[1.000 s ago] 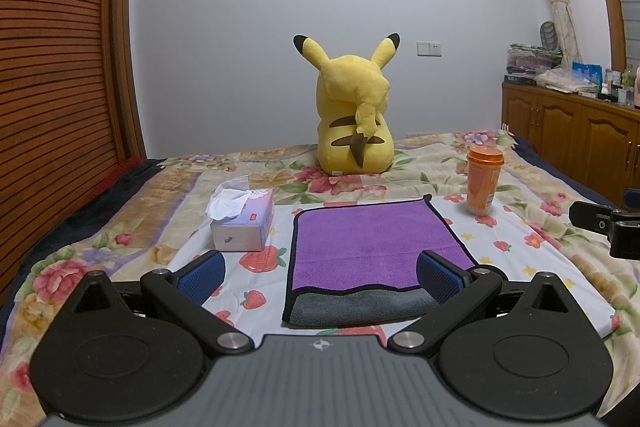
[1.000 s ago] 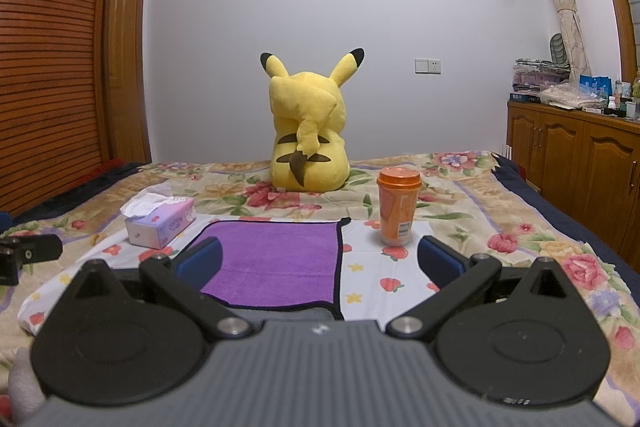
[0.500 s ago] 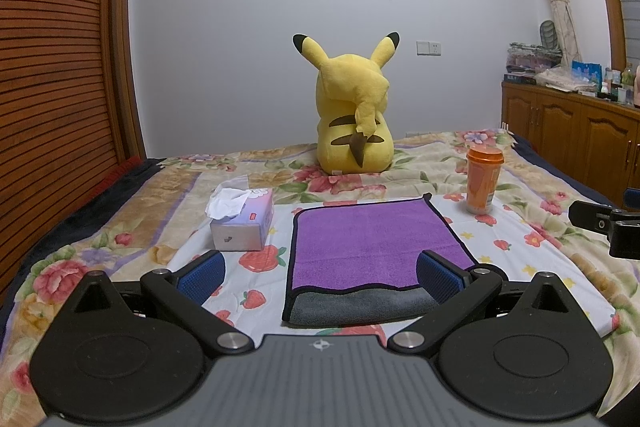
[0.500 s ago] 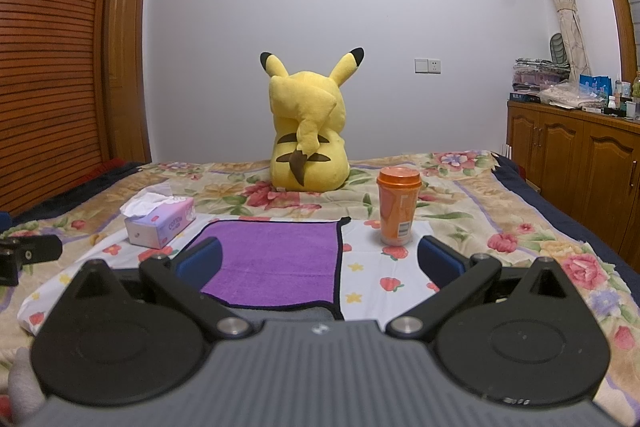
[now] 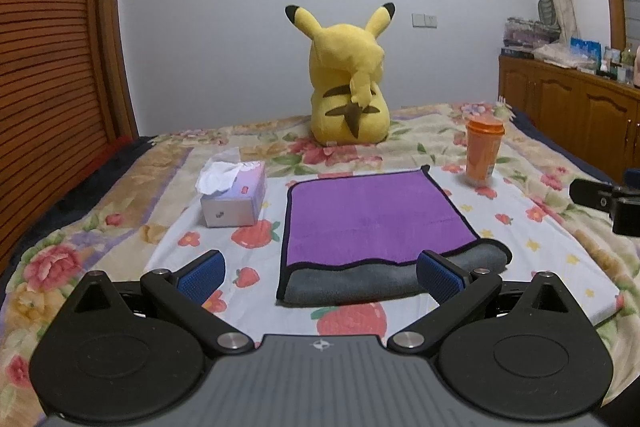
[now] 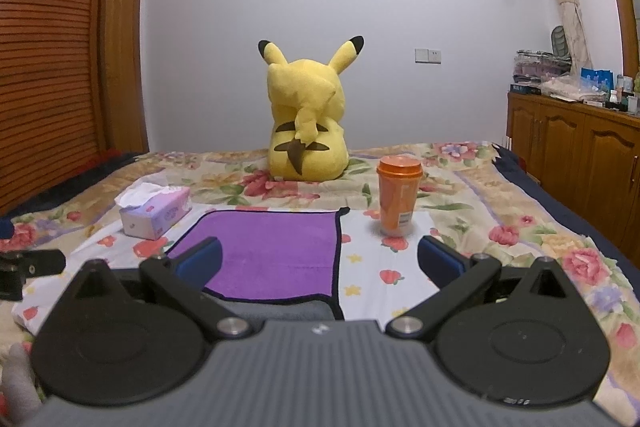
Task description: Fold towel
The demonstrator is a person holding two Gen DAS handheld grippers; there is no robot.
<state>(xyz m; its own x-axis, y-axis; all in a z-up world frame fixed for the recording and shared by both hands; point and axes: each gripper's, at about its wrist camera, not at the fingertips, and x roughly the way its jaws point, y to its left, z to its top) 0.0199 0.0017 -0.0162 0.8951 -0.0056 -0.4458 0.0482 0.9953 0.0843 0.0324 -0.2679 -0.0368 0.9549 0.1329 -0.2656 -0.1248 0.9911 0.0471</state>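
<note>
Floral bed (image 5: pixel 120 211) carries the purple towel (image 5: pixel 372 215), lying flat with its grey near edge showing. Left claw (image 5: pixel 320 275) and right claw (image 6: pixel 318 259) both gape, holding nothing. A careless sweep could topple the orange cup (image 6: pixel 398 201) just beside it.

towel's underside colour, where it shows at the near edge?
Grey, under the purple top of the towel; clearest in left wrist view.

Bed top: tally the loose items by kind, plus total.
Towel, purple with grey underside: 1
Tissue box: 1
Orange cup with lid: 1
Yellow plush toy: 1
Total: 4
</note>
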